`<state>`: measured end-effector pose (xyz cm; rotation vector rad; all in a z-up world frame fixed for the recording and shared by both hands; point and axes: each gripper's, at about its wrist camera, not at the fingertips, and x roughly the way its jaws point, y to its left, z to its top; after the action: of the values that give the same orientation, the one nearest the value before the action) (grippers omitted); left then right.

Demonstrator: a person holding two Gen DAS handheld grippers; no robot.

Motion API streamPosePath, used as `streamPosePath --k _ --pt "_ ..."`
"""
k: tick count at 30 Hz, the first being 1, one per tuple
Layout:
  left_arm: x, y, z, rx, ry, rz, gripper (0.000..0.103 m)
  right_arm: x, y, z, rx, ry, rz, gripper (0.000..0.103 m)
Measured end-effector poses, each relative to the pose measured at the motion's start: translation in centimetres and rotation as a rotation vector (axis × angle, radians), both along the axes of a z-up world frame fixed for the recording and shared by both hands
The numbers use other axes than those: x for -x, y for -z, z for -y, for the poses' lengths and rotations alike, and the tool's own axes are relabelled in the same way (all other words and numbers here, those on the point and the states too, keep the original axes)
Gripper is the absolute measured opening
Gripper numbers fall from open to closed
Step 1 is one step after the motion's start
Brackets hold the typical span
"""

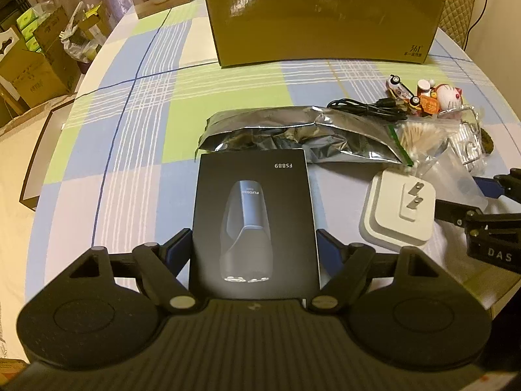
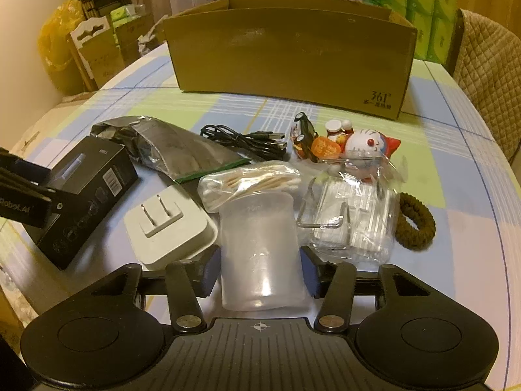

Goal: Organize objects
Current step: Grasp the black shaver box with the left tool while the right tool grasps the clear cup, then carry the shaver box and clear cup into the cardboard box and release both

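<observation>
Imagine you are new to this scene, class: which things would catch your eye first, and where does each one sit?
The large brown cardboard box dominates the far side of the checked tablecloth. Nearer, the left gripper straddles a black shaver box, and the right gripper brackets a translucent plastic cup. Between them lies a white plug adapter, prongs up, and the red-and-white cat figurine adds colour behind the clutter.

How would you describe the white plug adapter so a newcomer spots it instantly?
Start at the big cardboard box at the far side of the checked tablecloth, then come down to the clutter in front of it. The white plug adapter lies at the near edge, between the black product box and the translucent cup. It alone is a white square block with two metal prongs pointing up.
</observation>
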<state>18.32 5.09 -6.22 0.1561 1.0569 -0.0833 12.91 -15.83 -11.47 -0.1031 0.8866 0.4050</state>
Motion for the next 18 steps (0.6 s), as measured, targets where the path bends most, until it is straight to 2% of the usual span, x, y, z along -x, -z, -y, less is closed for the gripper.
streamPosePath --k 4,9,18 --pt "0.4 -0.2 -0.1 0.001 -0.014 0.002 0.076 0.7 -0.3 0.4 -0.008 0.005 -0.004 0.048" --pt "1.7 -1.3 -0.6 0.039 -0.039 0.016 0.076 2.0 -1.4 1.0 -0.021 0.027 0.013 0.048" --pt "3.4 -4.4 -0.6 0.076 -0.042 0.066 0.076 3.4 -4.3 2.2 -0.06 0.067 0.058 0.048"
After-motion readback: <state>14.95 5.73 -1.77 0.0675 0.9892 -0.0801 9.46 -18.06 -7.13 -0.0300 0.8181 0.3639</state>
